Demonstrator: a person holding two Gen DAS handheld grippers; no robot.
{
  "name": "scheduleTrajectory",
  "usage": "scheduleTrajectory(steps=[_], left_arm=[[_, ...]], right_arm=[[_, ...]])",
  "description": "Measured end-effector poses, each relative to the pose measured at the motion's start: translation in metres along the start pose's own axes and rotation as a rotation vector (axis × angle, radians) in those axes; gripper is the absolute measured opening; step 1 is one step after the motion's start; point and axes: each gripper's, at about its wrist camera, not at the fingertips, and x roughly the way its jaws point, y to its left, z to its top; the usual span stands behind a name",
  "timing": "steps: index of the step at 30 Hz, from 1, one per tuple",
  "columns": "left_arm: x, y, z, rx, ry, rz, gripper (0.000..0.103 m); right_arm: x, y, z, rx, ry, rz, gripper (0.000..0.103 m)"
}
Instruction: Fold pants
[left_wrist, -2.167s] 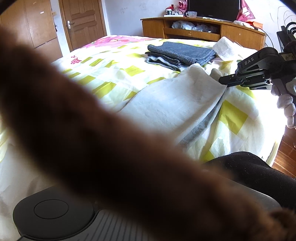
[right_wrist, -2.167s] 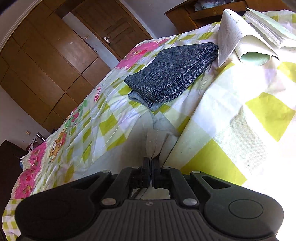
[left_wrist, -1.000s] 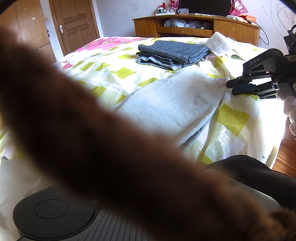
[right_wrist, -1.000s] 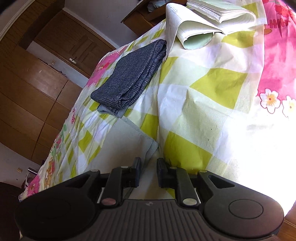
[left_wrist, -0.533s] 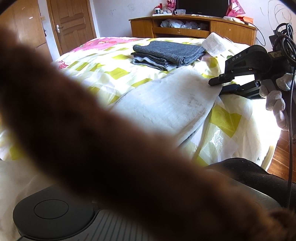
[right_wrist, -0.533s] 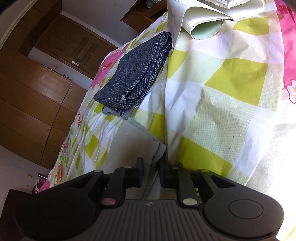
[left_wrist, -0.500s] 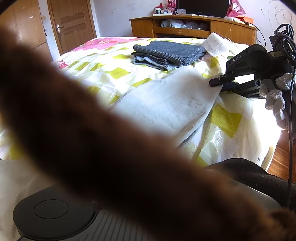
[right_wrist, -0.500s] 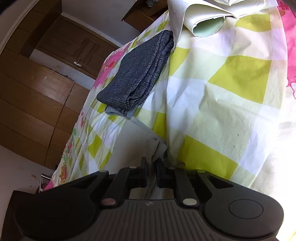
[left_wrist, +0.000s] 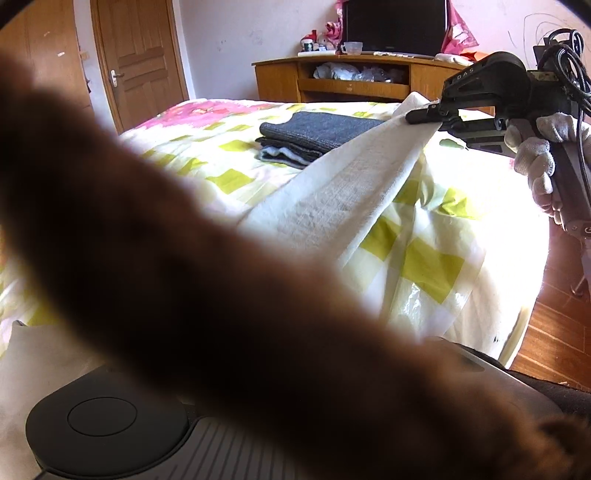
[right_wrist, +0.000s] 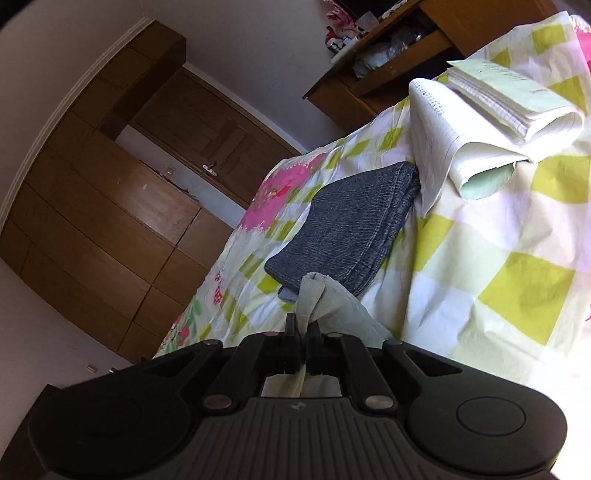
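On the bed, spread with a yellow-and-white checked cover, the pale pants lie stretched out just in front of a folded dark grey garment, with one end lifted clear of the cover. That raised end is pinched between the closed right tongs, held by a white-gloved hand; in the right wrist view the same tongs clamp a bunched fold of the pants, which rises between the fingers just in front of the grey garment. Beyond the grey garment, toward the wooden cabinet, open notebooks rest on the cover, one page touching the garment's far edge. A blurred brown shape crosses most of the left wrist view and hides the left tongs' fingers, so I cannot tell whether they are open or closed; pale cloth shows at the lower left beside their body
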Motion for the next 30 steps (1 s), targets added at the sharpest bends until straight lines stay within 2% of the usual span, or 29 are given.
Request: scheduleTrajectory(steps=[1, 3, 4, 6, 10, 11, 13, 16, 18, 21, 23, 25, 26, 29, 30], left_arm=[[0.006, -0.002, -0.003, -0.004, 0.015, -0.013, 0.053], [0.023, -0.001, -0.011, -0.042, 0.077, -0.046, 0.053], [0.024, 0.005, -0.013, -0.096, 0.069, -0.063, 0.053], [0.021, 0.015, -0.014, -0.153, 0.079, -0.070, 0.052], [-0.004, 0.029, -0.012, -0.129, 0.021, -0.031, 0.053], [-0.010, 0.033, -0.012, -0.131, 0.007, -0.024, 0.053], [-0.021, 0.043, -0.012, -0.138, -0.022, -0.003, 0.053], [-0.029, 0.063, -0.018, -0.148, -0.050, 0.069, 0.053], [-0.032, 0.078, -0.025, -0.164, -0.056, 0.123, 0.053], [-0.036, 0.104, -0.039, -0.210, -0.043, 0.189, 0.053], [-0.037, 0.120, -0.050, -0.249, -0.033, 0.209, 0.053], [-0.036, 0.132, -0.058, -0.274, -0.027, 0.216, 0.053], [-0.035, 0.137, -0.061, -0.286, -0.026, 0.211, 0.053], [-0.030, 0.152, -0.068, -0.300, -0.020, 0.237, 0.053], [-0.028, 0.156, -0.069, -0.305, -0.016, 0.249, 0.053]], right_arm=[[0.006, -0.006, -0.004, -0.023, 0.032, -0.068, 0.024], [0.020, -0.020, -0.013, -0.035, 0.161, -0.200, 0.026], [0.017, -0.025, -0.017, -0.021, 0.175, -0.205, 0.026], [0.000, -0.025, -0.018, -0.028, 0.140, -0.202, 0.026], [-0.039, 0.009, -0.016, -0.212, 0.031, -0.275, 0.027], [-0.042, 0.022, -0.017, -0.277, 0.021, -0.256, 0.027], [-0.035, 0.059, -0.027, -0.422, 0.073, -0.140, 0.027], [0.013, 0.116, -0.060, -0.602, 0.288, 0.096, 0.028], [0.059, 0.149, -0.090, -0.677, 0.449, 0.202, 0.029], [0.123, 0.180, -0.133, -0.794, 0.624, 0.270, 0.029], [0.160, 0.189, -0.156, -0.822, 0.745, 0.262, 0.029], [0.191, 0.193, -0.174, -0.828, 0.884, 0.300, 0.029], [0.208, 0.193, -0.179, -0.812, 0.910, 0.286, 0.029], [0.240, 0.190, -0.166, -0.721, 0.837, 0.232, 0.026], [0.245, 0.192, -0.157, -0.679, 0.819, 0.233, 0.029]])
